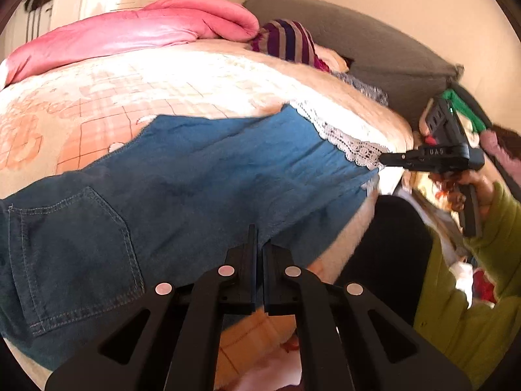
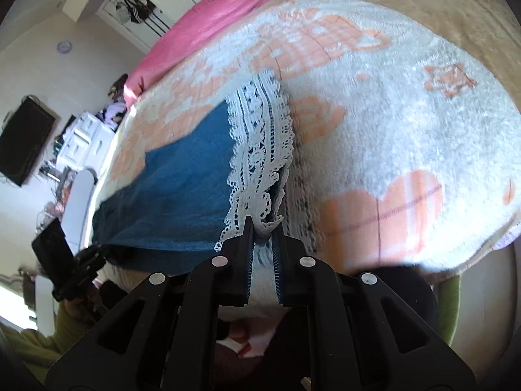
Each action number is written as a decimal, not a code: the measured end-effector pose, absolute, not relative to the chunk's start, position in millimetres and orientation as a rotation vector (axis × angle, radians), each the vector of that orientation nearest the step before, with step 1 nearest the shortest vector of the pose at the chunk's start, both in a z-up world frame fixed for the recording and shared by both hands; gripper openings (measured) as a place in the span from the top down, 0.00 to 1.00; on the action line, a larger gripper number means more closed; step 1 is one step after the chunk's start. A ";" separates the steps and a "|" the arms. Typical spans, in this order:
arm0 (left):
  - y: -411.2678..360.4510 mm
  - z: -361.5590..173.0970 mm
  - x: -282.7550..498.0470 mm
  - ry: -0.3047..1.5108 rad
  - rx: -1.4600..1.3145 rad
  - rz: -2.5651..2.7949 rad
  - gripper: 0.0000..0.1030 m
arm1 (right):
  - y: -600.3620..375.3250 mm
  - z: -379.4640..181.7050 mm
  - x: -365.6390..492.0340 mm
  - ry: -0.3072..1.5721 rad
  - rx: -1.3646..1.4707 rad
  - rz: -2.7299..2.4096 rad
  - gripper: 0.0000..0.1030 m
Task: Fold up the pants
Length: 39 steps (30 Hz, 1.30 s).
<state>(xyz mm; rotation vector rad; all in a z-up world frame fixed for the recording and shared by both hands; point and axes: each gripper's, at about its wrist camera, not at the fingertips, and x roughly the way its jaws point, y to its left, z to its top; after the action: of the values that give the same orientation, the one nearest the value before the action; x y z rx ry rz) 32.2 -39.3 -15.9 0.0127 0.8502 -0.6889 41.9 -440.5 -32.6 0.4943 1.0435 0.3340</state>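
Blue denim pants [image 1: 182, 189] with a white lace hem [image 1: 345, 140] lie stretched across the bed, back pocket [image 1: 71, 260] up at the left. My left gripper [image 1: 259, 238] is shut on the near edge of the pants at mid-leg. My right gripper [image 2: 263, 228] is shut on the lace hem [image 2: 260, 150]; in the left wrist view it [image 1: 387, 159] pinches the hem end at the bed's right edge. The left gripper also shows in the right wrist view [image 2: 97, 247], at the pants' near edge.
The bed has a white and peach blanket [image 2: 390, 123]. A pink quilt [image 1: 136, 32] and a striped cloth [image 1: 286, 42] lie at the far side, with a grey headboard [image 1: 374, 49] behind. A wardrobe [image 2: 153, 0] and a dark screen [image 2: 22, 143] stand beyond.
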 end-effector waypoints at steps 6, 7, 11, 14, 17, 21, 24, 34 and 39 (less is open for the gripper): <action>-46.0 -34.8 32.4 0.916 0.028 -0.700 0.98 | -435.5 -51.7 39.0 1.112 0.399 0.252 0.84; -46.8 -36.7 32.8 0.922 0.031 -0.698 0.98 | -431.4 -50.3 37.3 1.114 0.352 0.237 0.83; -44.7 -37.0 34.2 0.920 0.020 -0.698 0.98 | -412.5 -18.5 16.0 0.955 0.122 0.164 0.68; -45.2 -38.3 34.8 0.923 0.017 -0.692 0.98 | -364.0 -4.6 2.6 0.881 -0.093 0.335 0.65; -46.8 -37.5 35.3 0.921 0.019 -0.687 0.98 | -310.5 -11.4 -7.6 0.861 -0.291 0.507 0.64; -45.4 -33.3 33.2 0.914 0.012 -0.684 0.98 | -254.4 -29.7 -9.2 0.851 -0.429 0.637 0.64; -45.4 -30.6 31.6 0.908 0.018 -0.683 0.98 | -237.0 -46.4 2.3 0.863 -0.504 0.620 0.78; -43.2 -47.5 34.2 0.978 0.024 -0.692 0.91 | -257.7 -56.7 8.2 0.976 -0.381 0.665 0.97; -28.3 -36.7 27.2 0.958 -0.003 -0.670 0.58 | -277.5 -45.9 15.6 0.992 -0.250 0.676 0.68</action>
<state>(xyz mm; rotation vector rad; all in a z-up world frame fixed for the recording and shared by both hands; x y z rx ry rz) 27.2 -28.3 -36.7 -0.0034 0.9585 -0.6702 15.6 -277.5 -45.9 -0.2504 0.9918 0.6755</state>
